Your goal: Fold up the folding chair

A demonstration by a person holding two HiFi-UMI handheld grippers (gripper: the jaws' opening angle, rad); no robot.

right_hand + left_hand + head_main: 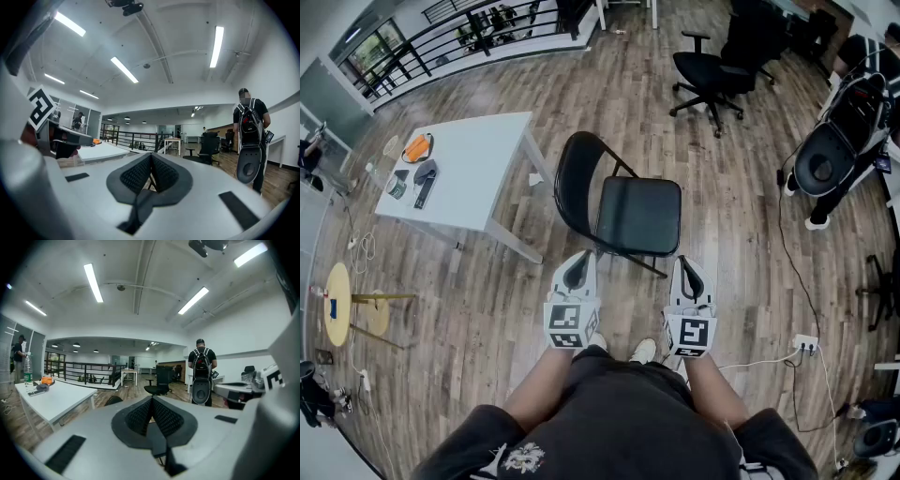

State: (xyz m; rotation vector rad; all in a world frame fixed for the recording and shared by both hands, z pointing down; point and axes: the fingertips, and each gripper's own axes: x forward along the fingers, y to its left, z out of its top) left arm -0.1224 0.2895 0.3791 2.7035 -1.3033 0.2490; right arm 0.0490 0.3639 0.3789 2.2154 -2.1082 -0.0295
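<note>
the left claw [577,268] is pressed together, its black ribbed pads [140,416] meeting along one seam with nothing between them, and it tips a little downward. the right claw [687,269] is closed the same way, empty, and held level. the two sit side by side just in front of the person's torso, each marker cube turned back toward the person, above a pair of white shoes [643,350].

just ahead of both claws, touching neither, the black folding chair [637,214] stands unfolded on the wooden floor [487,300]. its padded seat is flat and lies roughly between the lines of the two claws. its rounded backrest [577,183] stands to the seat's left in the head view, on the side of a white counter [478,178]. the counter is near the chair but apart from it, and it carries an orange item [416,147] and a few small dark things at its far left end.

farther out, a black office chair [712,75] on casters stands well beyond the folding chair. a small round yellow side table [337,302] is at the far left, and a white power strip [804,343] with its cable lies on the floor to the right. in the gripper views, a person wearing a backpack [202,364] stands off to the right with their back turned.
</note>
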